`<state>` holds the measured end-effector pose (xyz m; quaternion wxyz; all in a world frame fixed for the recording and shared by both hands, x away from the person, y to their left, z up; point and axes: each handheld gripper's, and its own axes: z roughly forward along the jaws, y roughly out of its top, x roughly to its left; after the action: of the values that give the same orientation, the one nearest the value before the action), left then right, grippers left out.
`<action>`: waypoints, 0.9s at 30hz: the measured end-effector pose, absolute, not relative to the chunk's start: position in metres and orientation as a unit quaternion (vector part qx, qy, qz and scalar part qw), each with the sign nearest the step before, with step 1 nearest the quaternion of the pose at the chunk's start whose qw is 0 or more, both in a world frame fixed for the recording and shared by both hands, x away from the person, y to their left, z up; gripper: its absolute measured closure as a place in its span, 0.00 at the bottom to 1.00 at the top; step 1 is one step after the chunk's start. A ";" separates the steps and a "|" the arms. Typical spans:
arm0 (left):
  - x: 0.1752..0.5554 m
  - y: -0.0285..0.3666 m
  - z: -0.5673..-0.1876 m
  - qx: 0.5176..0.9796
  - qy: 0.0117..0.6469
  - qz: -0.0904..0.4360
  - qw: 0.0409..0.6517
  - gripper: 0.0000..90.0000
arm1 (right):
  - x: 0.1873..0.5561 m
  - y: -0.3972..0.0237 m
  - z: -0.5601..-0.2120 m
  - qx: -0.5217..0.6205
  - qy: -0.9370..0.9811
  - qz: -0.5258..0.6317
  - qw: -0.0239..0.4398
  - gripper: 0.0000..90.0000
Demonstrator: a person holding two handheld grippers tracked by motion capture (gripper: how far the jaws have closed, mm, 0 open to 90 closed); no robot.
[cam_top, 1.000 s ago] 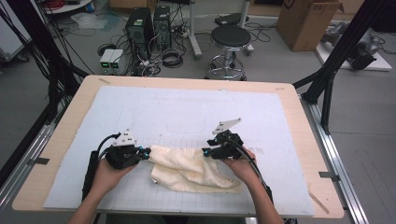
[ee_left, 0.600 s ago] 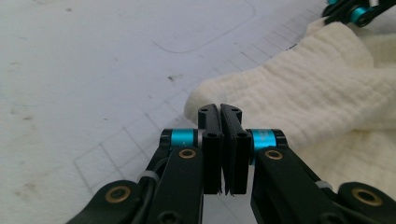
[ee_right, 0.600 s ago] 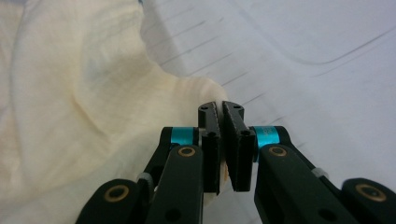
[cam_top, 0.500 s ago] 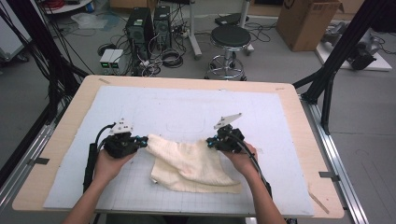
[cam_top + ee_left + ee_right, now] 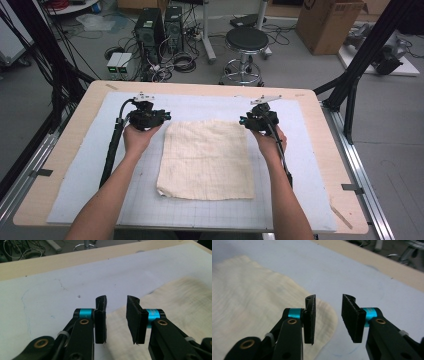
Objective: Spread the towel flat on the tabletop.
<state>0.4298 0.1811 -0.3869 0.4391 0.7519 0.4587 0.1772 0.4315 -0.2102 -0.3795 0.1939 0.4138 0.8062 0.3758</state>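
A cream cloth (image 5: 207,159) lies spread flat in a rough square on the pale blue mat (image 5: 75,170). My left gripper (image 5: 162,116) sits at the cloth's far left corner, open, with nothing between its jaws. My right gripper (image 5: 243,121) sits at the far right corner, also open. In the left gripper view the left gripper (image 5: 116,309) hovers just over the cloth (image 5: 180,305) edge. In the right gripper view the right gripper (image 5: 328,312) stands over the rounded corner of the cloth (image 5: 254,300).
The mat covers a wooden table (image 5: 65,135) whose edge runs all round. Beyond the far edge stand a black stool (image 5: 246,42), computer towers (image 5: 159,27), cables and a cardboard box (image 5: 330,22). A black frame post (image 5: 360,65) rises at the right.
Both grippers moved away from the person and apart, pulling the crumpled cloth out flat. They have let go of its corners and now stand open.
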 end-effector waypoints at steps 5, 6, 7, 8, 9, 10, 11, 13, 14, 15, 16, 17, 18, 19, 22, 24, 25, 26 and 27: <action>0.414 0.188 -0.387 0.759 0.437 0.168 0.453 0.72 | 0.421 -0.209 -0.384 0.399 0.816 0.383 0.167 0.66; 0.408 0.189 -0.386 0.761 0.428 0.169 0.457 0.71 | 0.417 -0.208 -0.383 0.392 0.816 0.393 0.163 0.66; 0.403 0.189 -0.385 0.764 0.421 0.172 0.459 0.70 | 0.412 -0.207 -0.382 0.384 0.818 0.396 0.163 0.66; 0.398 0.190 -0.385 0.766 0.414 0.172 0.460 0.69 | 0.407 -0.206 -0.381 0.376 0.821 0.397 0.165 0.64; 0.391 0.191 -0.384 0.768 0.406 0.171 0.465 0.69 | 0.404 -0.206 -0.381 0.370 0.824 0.398 0.162 0.63; 0.384 0.193 -0.383 0.771 0.397 0.170 0.467 0.68 | 0.398 -0.205 -0.379 0.366 0.826 0.402 0.147 0.61; 0.375 0.195 -0.383 0.772 0.390 0.172 0.472 0.68 | 0.394 -0.204 -0.377 0.361 0.829 0.404 0.137 0.61; 0.362 0.198 -0.383 0.771 0.383 0.170 0.480 0.67 | 0.380 -0.203 -0.372 0.340 0.831 0.416 0.142 0.61; 0.354 0.200 -0.383 0.769 0.379 0.170 0.486 0.67 | 0.372 -0.202 -0.370 0.330 0.829 0.426 0.154 0.61; 0.347 0.201 -0.384 0.769 0.374 0.169 0.490 0.66 | 0.364 -0.202 -0.369 0.321 0.829 0.430 0.160 0.61; 0.339 0.203 -0.385 0.769 0.372 0.165 0.493 0.66 | 0.358 -0.202 -0.369 0.315 0.831 0.432 0.155 0.61; 0.332 0.205 -0.386 0.771 0.366 0.164 0.495 0.66 | 0.352 -0.202 -0.369 0.310 0.832 0.435 0.149 0.61; 0.325 0.206 -0.388 0.770 0.362 0.163 0.499 0.65 | 0.346 -0.202 -0.370 0.303 0.833 0.438 0.150 0.60; 0.318 0.207 -0.390 0.770 0.360 0.157 0.502 0.65 | 0.339 -0.202 -0.371 0.298 0.834 0.439 0.151 0.60; 0.299 0.206 -0.394 0.780 0.343 0.152 0.501 0.64 | 0.322 -0.202 -0.378 0.285 0.840 0.438 0.143 0.60; 0.286 0.206 -0.397 0.781 0.332 0.145 0.508 0.64 | 0.311 -0.203 -0.384 0.277 0.843 0.440 0.138 0.60; 0.280 0.206 -0.399 0.784 0.327 0.143 0.508 0.64 | 0.306 -0.203 -0.387 0.270 0.845 0.441 0.134 0.60; 0.275 0.206 -0.401 0.786 0.321 0.142 0.508 0.64 | 0.301 -0.204 -0.390 0.266 0.846 0.443 0.132 0.60; 0.270 0.205 -0.404 0.790 0.318 0.141 0.505 0.64 | 0.296 -0.204 -0.393 0.263 0.846 0.446 0.130 0.60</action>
<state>0.2700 0.2051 -0.4043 0.5047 0.7901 0.3177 0.1414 0.2957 -0.2041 -0.3926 0.1304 0.2630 0.8455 0.4460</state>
